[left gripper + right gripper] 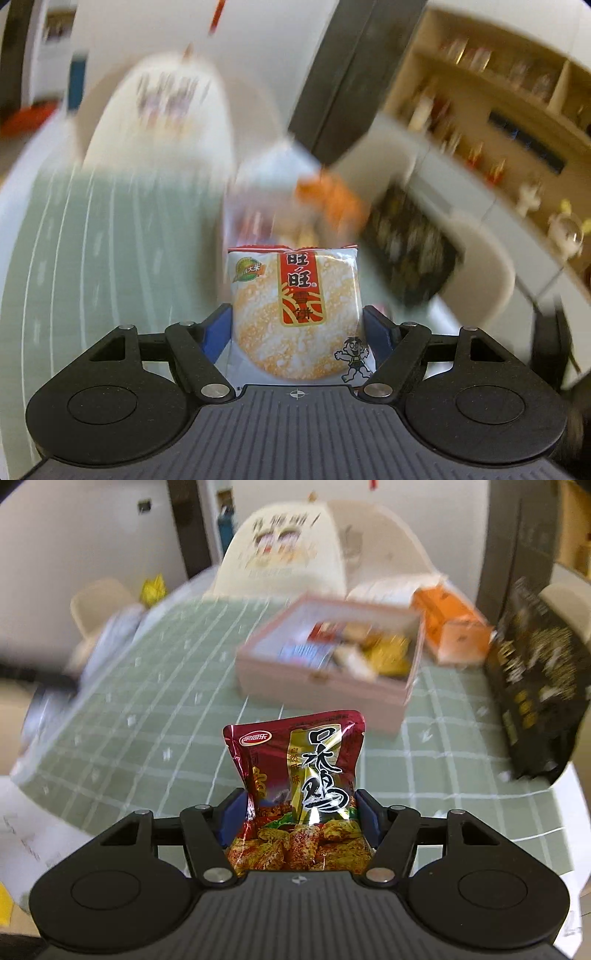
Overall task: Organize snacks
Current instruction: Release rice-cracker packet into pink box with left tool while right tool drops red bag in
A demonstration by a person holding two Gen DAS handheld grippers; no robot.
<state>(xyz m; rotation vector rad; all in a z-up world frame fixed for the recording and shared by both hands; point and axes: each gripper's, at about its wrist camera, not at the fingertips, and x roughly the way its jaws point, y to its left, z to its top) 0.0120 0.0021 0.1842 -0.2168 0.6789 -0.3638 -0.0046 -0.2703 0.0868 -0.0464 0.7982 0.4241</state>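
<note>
My left gripper (297, 325) is shut on a white rice cracker packet (295, 314) with a red label, held upright above the table. My right gripper (301, 819) is shut on a dark red snack packet (299, 794) with gold print, held above the green checked tablecloth (166, 701). A pink open box (325, 686) holding several snack packets stands on the table ahead of the right gripper, a little to the right. The same box is only a blur in the left wrist view (273, 184).
An orange carton (454, 627) lies behind the box on the right. A tall black patterned bag (535, 679) stands at the table's right edge. White chairs (291, 542) stand behind the table. Shelves (498, 110) line the right wall.
</note>
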